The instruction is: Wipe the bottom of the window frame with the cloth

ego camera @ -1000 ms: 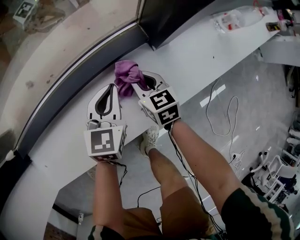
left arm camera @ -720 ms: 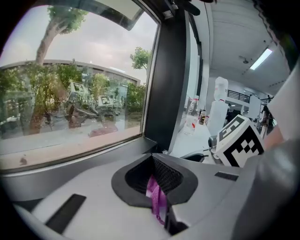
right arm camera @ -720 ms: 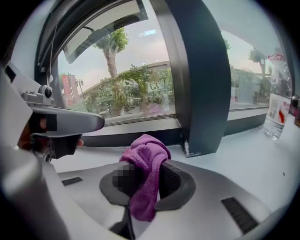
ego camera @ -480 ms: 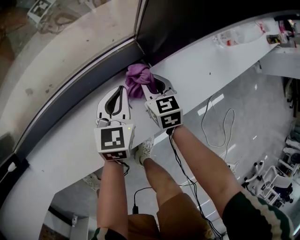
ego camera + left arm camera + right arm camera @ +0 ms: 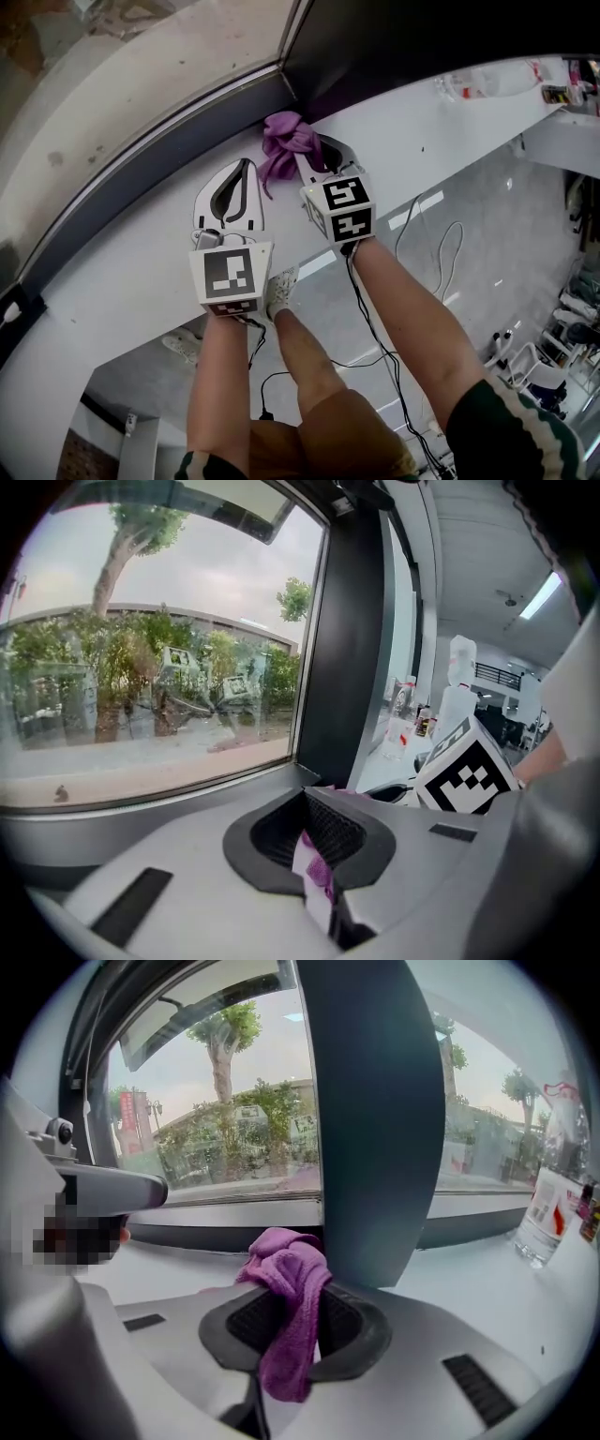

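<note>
White bench curving along under the glass, with the dark window frame running just behind it, and we're right at the corner where a dark upright post meets that bottom rail. The right gripper has its fingers pinched on the purple cloth, bunched into a wad out front with a tail hanging through the fingers. Looks like it's held that way so the wad leads into the corner and the fingers themselves keep off the frame. The cloth sits against the foot of the post, touching or nearly touching the rail. The left gripper rests just beside it on the bench, fingers pressed together. A sliver of purple shows in their slit, but whether that's caught or just seen through, I can't tell. My read: it's parked there for balance while the right does the wiping.
</note>
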A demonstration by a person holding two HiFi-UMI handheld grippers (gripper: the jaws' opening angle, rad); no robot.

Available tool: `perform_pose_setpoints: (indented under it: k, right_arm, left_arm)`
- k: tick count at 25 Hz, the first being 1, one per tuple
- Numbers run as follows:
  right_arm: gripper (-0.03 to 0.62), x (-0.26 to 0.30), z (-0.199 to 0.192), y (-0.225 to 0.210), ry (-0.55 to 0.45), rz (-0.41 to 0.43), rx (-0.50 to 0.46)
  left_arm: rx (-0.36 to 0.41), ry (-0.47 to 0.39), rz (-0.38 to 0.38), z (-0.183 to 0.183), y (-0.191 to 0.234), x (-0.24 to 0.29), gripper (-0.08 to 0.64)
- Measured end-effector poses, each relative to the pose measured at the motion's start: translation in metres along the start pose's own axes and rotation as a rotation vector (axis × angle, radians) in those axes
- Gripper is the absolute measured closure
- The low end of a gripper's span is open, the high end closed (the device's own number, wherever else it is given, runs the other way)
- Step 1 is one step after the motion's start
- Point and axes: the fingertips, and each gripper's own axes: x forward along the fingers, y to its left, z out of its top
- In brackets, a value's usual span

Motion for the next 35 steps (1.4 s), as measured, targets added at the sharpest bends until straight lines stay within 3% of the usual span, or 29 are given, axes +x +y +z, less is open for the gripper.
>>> perform_pose_setpoints:
  k: [6, 19, 35]
  right_arm:
    - [0.512, -0.008, -0.006, 0.001, 0.008, 0.005, -0.004]
    - [0.512, -0.043, -0.041, -0.002, 0.03, 0.012, 0.031]
    - [0.512, -0.073, -0.07, -0.001, 0.057, 0.015, 0.016]
  left_arm:
    - [0.014, -0.025, -0.005, -0.005, -0.014, -0.007, 0.552]
    - [0.027, 0.042, -0.035, -0.033, -0.032, -0.014, 0.552]
    - [0.058, 0.108, -0.144, -0.06, -0.084, -0.016, 0.552]
